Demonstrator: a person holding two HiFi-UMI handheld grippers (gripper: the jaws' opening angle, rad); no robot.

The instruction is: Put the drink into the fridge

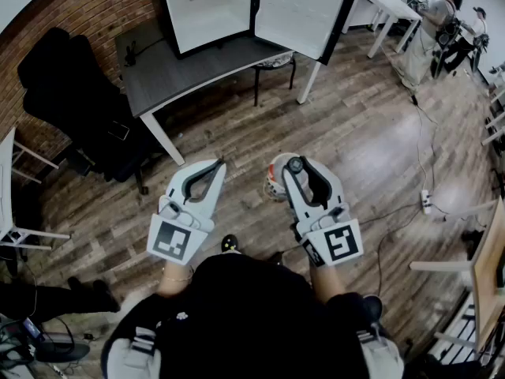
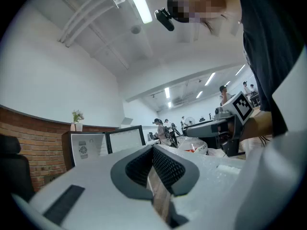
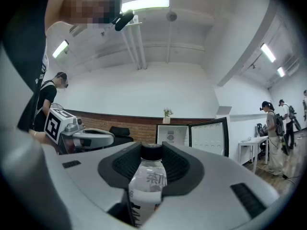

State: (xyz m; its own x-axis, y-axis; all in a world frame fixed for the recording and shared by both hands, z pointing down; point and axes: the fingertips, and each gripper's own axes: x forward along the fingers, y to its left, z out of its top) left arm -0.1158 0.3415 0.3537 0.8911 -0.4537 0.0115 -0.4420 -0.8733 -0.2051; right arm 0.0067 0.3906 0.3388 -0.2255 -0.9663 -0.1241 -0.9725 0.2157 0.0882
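The drink (image 1: 276,181) is a clear bottle with a black cap and a white label. My right gripper (image 1: 293,164) is shut on it, upright, above the wood floor; in the right gripper view the drink (image 3: 147,178) stands between the dark pads (image 3: 180,166). My left gripper (image 1: 218,163) hangs beside it at the same height, shut on nothing, its pads (image 2: 168,169) meeting at the tip. Far ahead, the small white fridge (image 1: 209,10) stands open on a dark table (image 1: 170,73), with its door (image 1: 304,14) swung out to the right. The fridge (image 3: 171,134) also shows straight ahead in the right gripper view.
A black office chair (image 1: 79,101) stands left of the dark table. At the back right are a white table (image 1: 387,6) and people (image 1: 430,22). A power strip with cable (image 1: 426,200) lies on the floor at right, near a wooden chair (image 1: 481,267).
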